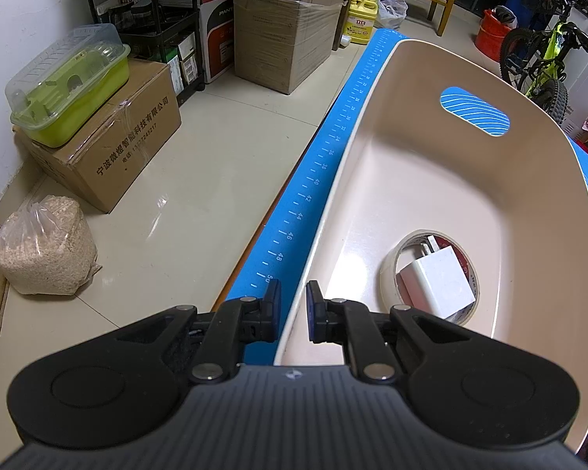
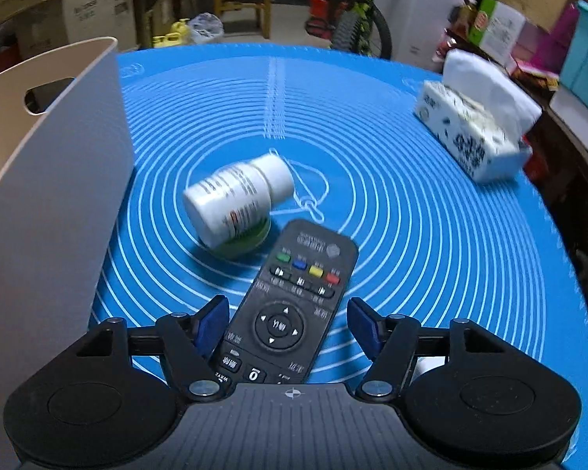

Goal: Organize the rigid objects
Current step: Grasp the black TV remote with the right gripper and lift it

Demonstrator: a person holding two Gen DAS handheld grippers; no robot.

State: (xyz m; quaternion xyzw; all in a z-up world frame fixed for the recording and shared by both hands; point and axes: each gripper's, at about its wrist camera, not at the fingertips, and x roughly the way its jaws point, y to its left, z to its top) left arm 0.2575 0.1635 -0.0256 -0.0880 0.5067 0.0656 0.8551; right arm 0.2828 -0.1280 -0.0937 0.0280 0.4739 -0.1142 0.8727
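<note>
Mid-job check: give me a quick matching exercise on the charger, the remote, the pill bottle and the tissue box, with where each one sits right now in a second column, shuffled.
Things:
1. white charger
2. remote control
3. white pill bottle
4. tissue box

Places:
A. lying on its side on the blue mat, propped on a green lid
B. between the open fingers of the right gripper
C. inside the tape roll in the beige basket
D. near the mat's far right edge

Pairs: 1-C, 2-B, 3-A, 4-D
</note>
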